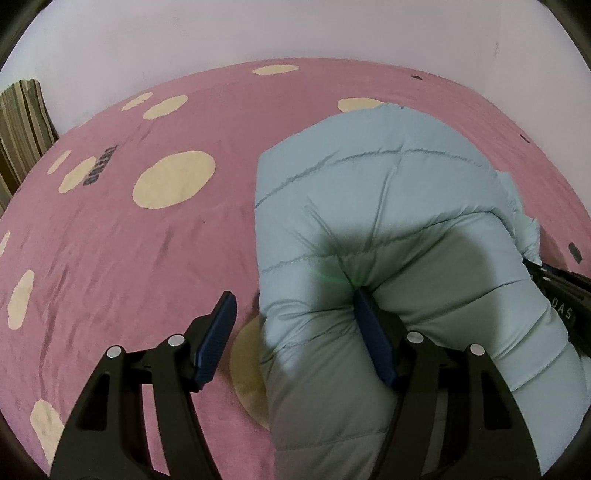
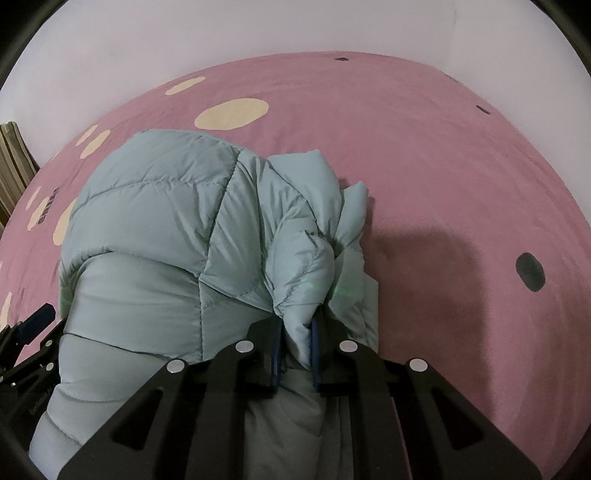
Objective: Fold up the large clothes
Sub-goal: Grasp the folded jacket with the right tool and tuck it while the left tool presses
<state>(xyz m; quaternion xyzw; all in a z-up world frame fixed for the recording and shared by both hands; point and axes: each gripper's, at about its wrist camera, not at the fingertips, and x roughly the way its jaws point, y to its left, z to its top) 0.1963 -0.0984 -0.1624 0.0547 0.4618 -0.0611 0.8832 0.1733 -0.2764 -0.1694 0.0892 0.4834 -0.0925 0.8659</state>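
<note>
At the bottom of the left wrist view the left gripper (image 1: 295, 332) stands with its jaws spread wide, its right finger pressed into a dent in the puffy light blue jacket (image 1: 388, 229) while its left finger hangs over the pink spotted bedspread (image 1: 122, 240), just beside the jacket's edge. At the bottom centre of the right wrist view the right gripper (image 2: 297, 347) is clamped on a bunched fold of the jacket (image 2: 155, 229), which fills the lower left and middle of that frame. Beyond the jacket the bedspread (image 2: 424, 166) runs to a pale wall (image 2: 258, 29) across the top.
</note>
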